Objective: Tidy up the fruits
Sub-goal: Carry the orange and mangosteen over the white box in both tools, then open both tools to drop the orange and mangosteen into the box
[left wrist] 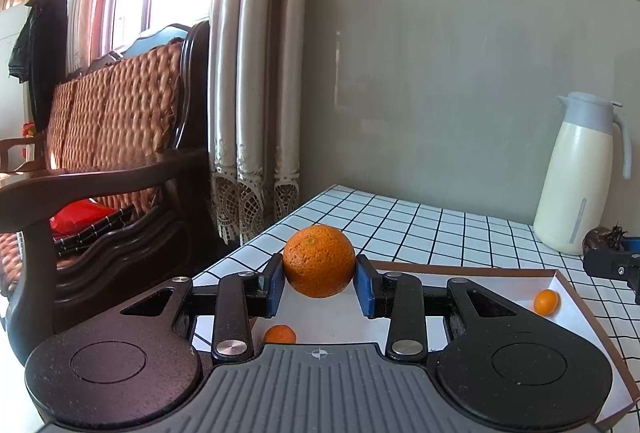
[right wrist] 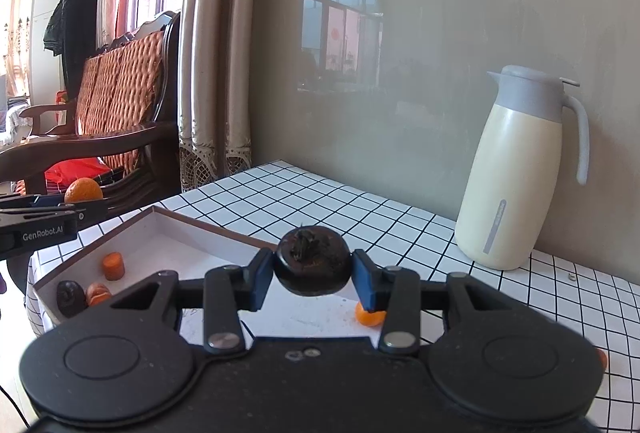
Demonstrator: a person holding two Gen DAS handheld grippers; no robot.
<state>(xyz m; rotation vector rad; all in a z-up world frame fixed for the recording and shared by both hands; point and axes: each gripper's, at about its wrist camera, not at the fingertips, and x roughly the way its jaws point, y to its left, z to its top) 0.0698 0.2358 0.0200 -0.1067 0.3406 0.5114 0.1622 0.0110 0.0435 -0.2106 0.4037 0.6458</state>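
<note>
Left hand-held gripper (left wrist: 319,279) clamps a large orange (left wrist: 319,261) between its blue pads, above the white tray (left wrist: 568,287). Right hand-held gripper (right wrist: 313,283) grips a dark round fruit (right wrist: 313,260), possibly a mangosteen, over the same tray on the checked tabletop (right wrist: 320,201).

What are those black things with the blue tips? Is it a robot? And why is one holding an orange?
No robot here: a person holds one pair of tongs in each hand, and a small camera sits on each pair, looking forward along its two fingers. So one picture comes from the left tongs, the other from the right tongs. The left tongs squeeze an orange between blue pads. The right tongs squeeze a dark round fruit. Below them lies a shallow white tray on a table with a checked cloth. Some small orange fruits and a small dark one are already in the tray. The cream jug is just standing by the wall.
</note>
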